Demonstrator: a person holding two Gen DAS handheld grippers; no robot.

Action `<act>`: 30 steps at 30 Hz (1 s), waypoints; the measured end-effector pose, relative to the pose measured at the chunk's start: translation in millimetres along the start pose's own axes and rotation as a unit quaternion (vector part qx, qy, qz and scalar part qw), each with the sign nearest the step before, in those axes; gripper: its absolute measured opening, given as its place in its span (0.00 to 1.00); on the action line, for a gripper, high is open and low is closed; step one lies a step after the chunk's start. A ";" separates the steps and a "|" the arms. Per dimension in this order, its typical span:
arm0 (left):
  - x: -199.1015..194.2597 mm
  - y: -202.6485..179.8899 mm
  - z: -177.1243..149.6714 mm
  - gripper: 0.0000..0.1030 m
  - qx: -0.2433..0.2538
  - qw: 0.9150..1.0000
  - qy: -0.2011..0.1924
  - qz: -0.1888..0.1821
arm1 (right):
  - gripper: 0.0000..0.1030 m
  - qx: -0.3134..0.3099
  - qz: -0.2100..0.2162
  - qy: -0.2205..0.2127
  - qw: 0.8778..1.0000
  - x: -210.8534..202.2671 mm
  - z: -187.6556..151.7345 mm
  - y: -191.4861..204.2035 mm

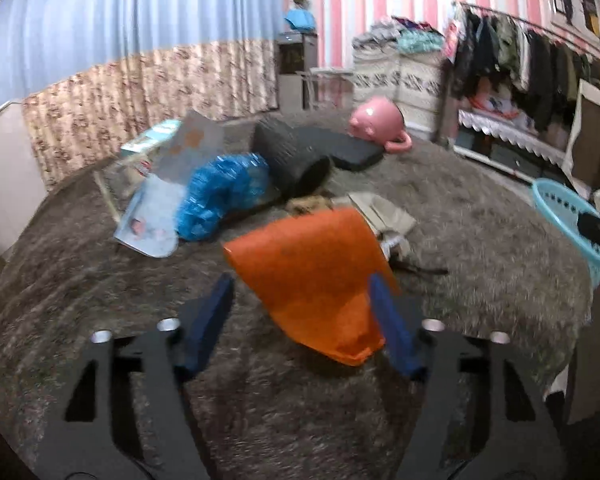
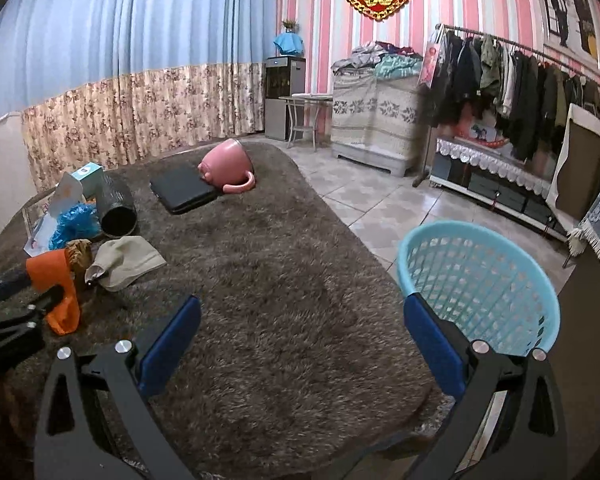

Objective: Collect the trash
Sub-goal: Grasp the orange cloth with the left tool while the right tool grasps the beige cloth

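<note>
Nearest the lens, black slotted arms and blue rubbery pads of the left gripper (image 1: 302,284), jaws parted around an orange bag (image 1: 312,276): thin, smooth, softly creased, curved like a hood; right pad touching its edge, left pad standing clear of it, so no squeeze visible. Underneath, shaggy grey-brown carpet (image 1: 480,240), deep pile. Beyond the bag, a limp beige cloth (image 1: 384,210); a crinkled glossy blue plastic bag (image 1: 220,196); flat pale paper packaging (image 1: 152,220); a black ribbed cylinder (image 1: 288,160) lying on its side, mouth open; a flat black pad (image 1: 340,144); a rounded pink piggy-shaped pot (image 1: 378,120), tipped over.

From the right wrist, right gripper (image 2: 302,332) with jaws spread wide, nothing between the blue pads but carpet pile; just beside its right pad, a light blue plastic basket (image 2: 480,276), round, lattice-walled, standing at the carpet's edge by pale floor tiles (image 2: 364,204). Far left of that view, the orange bag again, in the other gripper's jaws, near the beige cloth.
</note>
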State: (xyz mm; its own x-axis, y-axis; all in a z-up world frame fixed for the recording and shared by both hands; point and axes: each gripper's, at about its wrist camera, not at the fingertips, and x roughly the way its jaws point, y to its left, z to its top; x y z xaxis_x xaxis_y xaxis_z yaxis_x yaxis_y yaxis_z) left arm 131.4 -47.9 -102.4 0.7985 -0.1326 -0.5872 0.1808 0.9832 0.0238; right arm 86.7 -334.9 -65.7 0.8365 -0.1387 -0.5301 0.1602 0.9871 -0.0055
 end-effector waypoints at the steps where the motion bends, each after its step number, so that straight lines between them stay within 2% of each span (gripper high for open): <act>1: 3.0 -0.1 -0.9 0.44 0.000 1.000 0.007 -0.006 | 0.96 0.001 0.002 0.000 1.000 0.6 -0.3 0.4; 2: 4.0 0.4 -1.5 0.37 -0.003 1.000 0.012 -0.014 | 0.96 0.001 0.004 -0.001 1.000 0.9 -1.0 1.8; 3: 4.9 2.1 -1.7 0.23 -0.007 0.999 0.018 -0.026 | 0.96 0.000 0.007 -0.002 1.000 1.0 -1.6 2.9; 4: 4.9 3.4 -1.7 0.14 -0.010 0.999 0.020 -0.032 | 0.96 -0.001 0.007 -0.001 1.000 -0.1 -1.9 4.2; 8: -4.7 11.1 -2.7 0.01 -0.016 0.999 0.012 -0.043 | 0.96 -0.011 0.014 0.002 1.000 3.3 -3.7 11.0; 10: -14.2 19.6 -1.7 0.00 -0.026 0.998 0.003 -0.055 | 0.96 -0.018 0.018 0.004 1.000 3.9 -5.5 15.7; 15: -39.9 43.9 7.8 0.00 -0.042 0.998 -0.028 -0.043 | 0.96 -0.034 0.039 0.007 0.999 5.1 -4.5 32.4; 21: -60.7 70.2 18.9 0.00 -0.034 0.998 -0.058 0.000 | 0.96 -0.057 0.080 0.005 0.995 10.3 7.9 66.8; 24: -62.5 83.4 19.5 0.00 -0.031 0.998 -0.058 0.021 | 0.96 -0.067 0.099 0.013 0.993 22.8 13.1 91.0; 30: -60.0 103.6 14.9 0.00 -0.040 0.998 -0.047 0.034 | 0.94 -0.090 0.136 0.047 0.985 57.6 14.7 138.5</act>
State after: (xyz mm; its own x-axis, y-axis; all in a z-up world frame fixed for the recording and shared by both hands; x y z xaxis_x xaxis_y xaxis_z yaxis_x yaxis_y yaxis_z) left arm 110.8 60.0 -52.7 0.8586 -0.0727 -0.5074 0.0814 0.9967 -0.0051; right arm 164.8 -207.3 -84.6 0.7817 0.1330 -0.6093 -0.1664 0.9861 0.0018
